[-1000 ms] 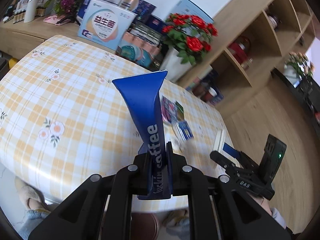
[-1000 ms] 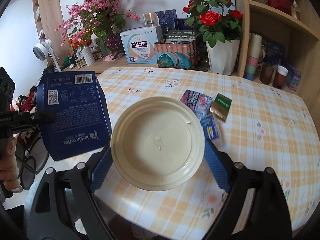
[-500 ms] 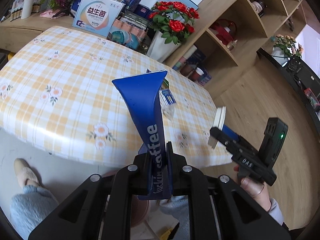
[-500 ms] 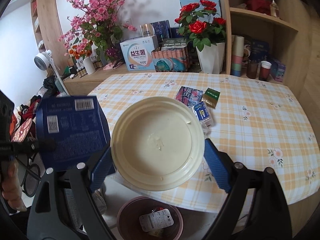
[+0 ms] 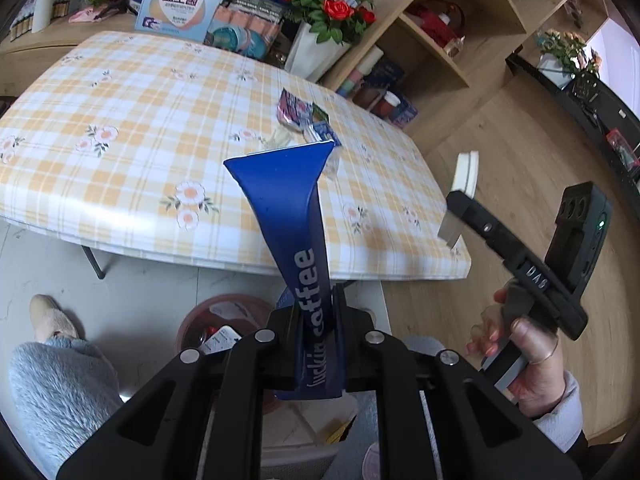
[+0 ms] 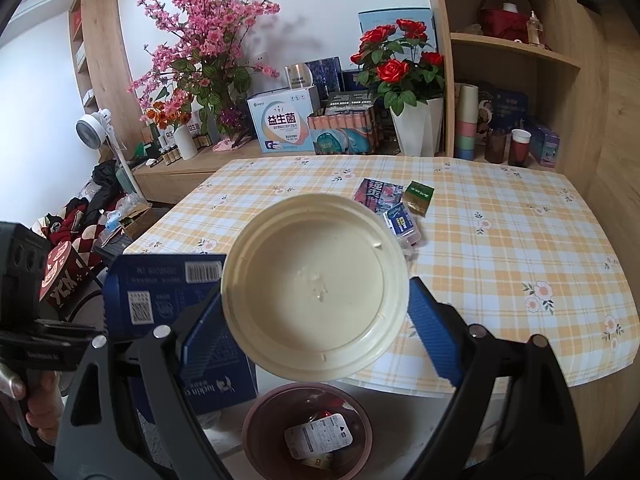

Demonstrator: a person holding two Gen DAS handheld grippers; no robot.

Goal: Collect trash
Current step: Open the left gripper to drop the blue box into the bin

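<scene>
My left gripper [image 5: 316, 312] is shut on a flattened blue luckin coffee carton [image 5: 288, 192], which sticks up and away from the jaws. My right gripper [image 6: 316, 320] is shut on a cream round lid [image 6: 316, 280], its blue pads [image 6: 432, 332] pressing on the two sides of the rim. Both are held off the near edge of the checked table [image 6: 520, 240], above a reddish-brown bin [image 6: 308, 432] on the floor with trash in it. The carton [image 6: 160, 292] hangs left of the lid. Three small wrappers [image 6: 394, 204] lie on the table. The bin [image 5: 224, 320] is partly hidden behind my left gripper.
Behind the table stand a white vase of red roses [image 6: 416, 132], boxes [image 6: 280, 124] and a pink blossom arrangement [image 6: 200, 60] on a low sideboard. Wooden shelves [image 6: 512, 60] rise at the right. A person's fluffy blue leg [image 5: 60, 384] and slipper [image 5: 52, 320] are by the bin.
Both grippers have drawn back from over the table to beyond its near edge, still gripping the carton and the lid. The bin has come into view below them.
</scene>
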